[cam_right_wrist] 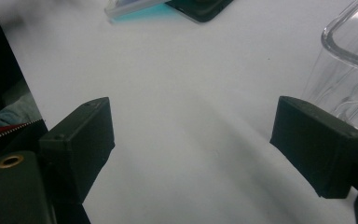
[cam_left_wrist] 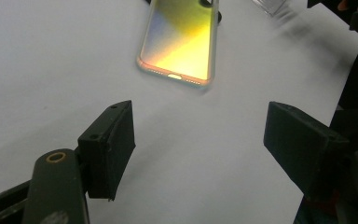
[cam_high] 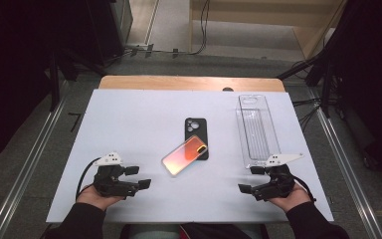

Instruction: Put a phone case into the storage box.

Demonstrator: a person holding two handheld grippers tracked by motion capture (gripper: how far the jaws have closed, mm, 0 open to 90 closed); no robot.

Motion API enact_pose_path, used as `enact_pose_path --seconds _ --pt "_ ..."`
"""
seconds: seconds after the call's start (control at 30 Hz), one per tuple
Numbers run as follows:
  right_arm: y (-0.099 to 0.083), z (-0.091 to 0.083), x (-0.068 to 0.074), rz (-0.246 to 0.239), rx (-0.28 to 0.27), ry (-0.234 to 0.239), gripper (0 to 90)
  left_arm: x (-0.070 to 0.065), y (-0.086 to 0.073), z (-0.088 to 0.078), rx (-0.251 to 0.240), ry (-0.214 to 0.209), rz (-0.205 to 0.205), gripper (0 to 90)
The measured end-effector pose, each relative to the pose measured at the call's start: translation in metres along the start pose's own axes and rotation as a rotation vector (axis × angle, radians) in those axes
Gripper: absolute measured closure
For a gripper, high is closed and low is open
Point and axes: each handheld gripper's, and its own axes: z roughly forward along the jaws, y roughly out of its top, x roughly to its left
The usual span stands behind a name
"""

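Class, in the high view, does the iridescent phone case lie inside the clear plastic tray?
No, the iridescent phone case lies on the white table, overlapping the black phone case.

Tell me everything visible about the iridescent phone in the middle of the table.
The iridescent phone lies flat and diagonal on the white table, its glossy back shimmering orange, pink and yellow, with a thin pale frame around it. In the left gripper view its near short edge shows a small port slot. Its upper corner rests on the lower end of a black phone case with a round-lens cutout. Neither hand-held gripper touches it.
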Motion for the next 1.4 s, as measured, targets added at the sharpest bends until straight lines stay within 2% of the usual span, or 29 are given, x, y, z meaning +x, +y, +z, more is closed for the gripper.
enact_pose_path --seconds 0.07,0.33,0.6,0.83,1.2,1.4 --pt "0.0 0.0002 0.0001 0.002 0.007 -0.005 11.4 -0.0001 0.0 0.0004 0.0 0.0 0.01 24.9" --pt "0.0001 0.0023 0.0009 0.001 0.024 -0.006 11.4 0.0014 -0.0006 0.0003 0.016 0.018 0.005 24.9" --pt "-0.0009 -0.0001 0.0017 -0.005 0.013 -0.015 11.4 -0.0005 0.0007 0.0007 0.028 0.012 0.014 24.9" --pt "0.0025 0.0035 0.0002 -0.014 0.029 -0.02 11.4 -0.0003 0.0008 0.0013 0.028 0.009 -0.002 25.0" --pt "0.0061 0.0068 -0.0002 -0.046 0.032 -0.017 11.4 -0.0003 0.0012 0.0013 0.03 0.007 -0.002 25.2" --pt "0.0061 0.0061 -0.0006 -0.041 0.029 -0.02 11.3 -0.0006 0.0013 0.0009 0.031 0.005 0.008 25.1"
